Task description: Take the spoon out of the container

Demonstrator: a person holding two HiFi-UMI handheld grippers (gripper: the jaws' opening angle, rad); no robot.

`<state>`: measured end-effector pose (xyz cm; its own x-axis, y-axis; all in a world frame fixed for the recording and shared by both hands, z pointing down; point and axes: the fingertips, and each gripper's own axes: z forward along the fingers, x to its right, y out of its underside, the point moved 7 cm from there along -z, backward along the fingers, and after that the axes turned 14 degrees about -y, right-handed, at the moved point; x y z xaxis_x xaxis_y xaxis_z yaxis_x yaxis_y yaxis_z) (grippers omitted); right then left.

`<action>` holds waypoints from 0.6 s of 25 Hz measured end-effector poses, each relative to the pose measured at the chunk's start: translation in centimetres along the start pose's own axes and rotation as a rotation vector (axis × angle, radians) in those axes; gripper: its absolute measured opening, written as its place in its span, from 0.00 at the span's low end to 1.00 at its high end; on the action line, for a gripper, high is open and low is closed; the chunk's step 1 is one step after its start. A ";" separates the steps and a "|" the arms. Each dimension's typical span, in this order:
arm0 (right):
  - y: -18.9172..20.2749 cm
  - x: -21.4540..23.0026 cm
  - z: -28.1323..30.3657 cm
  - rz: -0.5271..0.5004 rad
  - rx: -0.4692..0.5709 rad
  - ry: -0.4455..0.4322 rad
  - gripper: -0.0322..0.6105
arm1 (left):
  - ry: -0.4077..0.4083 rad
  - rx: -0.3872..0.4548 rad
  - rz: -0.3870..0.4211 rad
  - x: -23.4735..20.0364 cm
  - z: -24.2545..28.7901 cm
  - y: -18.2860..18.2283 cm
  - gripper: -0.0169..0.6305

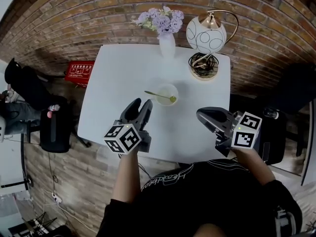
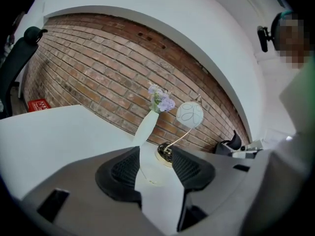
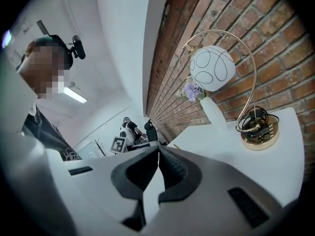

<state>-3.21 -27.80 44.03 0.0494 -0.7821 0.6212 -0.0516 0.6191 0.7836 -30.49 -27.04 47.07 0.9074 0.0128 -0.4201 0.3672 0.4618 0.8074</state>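
Note:
A small pale round container (image 1: 167, 90) stands near the middle of the white table (image 1: 123, 73). A yellow-green spoon (image 1: 159, 95) lies across it, handle to the left and bowl at the right rim. My left gripper (image 1: 140, 104) hovers just short of the container on its near left, open and empty. In the left gripper view the jaws (image 2: 155, 154) stand apart, with the container (image 2: 150, 177) faint on the table beyond them. My right gripper (image 1: 201, 113) is over the table's front right, shut and empty; its tips (image 3: 158, 149) meet.
At the table's far edge stand a white vase of lilac flowers (image 1: 167, 43) and a globe lamp (image 1: 206, 33) on a gold base (image 1: 203, 65). A brick wall runs behind. On the floor to the left are a red box (image 1: 79, 72) and a black chair (image 1: 54, 130).

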 end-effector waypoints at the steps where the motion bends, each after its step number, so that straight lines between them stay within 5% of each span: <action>1: 0.1 0.3 0.0 0.005 -0.002 0.003 0.05 | -0.015 -0.005 0.018 -0.3 0.6 0.2 0.31; 15: 0.7 3.5 0.5 0.065 -0.043 0.031 0.05 | -0.062 -0.088 0.023 -2.6 7.0 2.8 0.27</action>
<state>-3.62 -30.15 46.76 0.0783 -0.7383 0.6699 -0.0128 0.6711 0.7412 -30.39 -32.00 53.36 0.9271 -0.0296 -0.3736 0.3298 0.5380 0.7758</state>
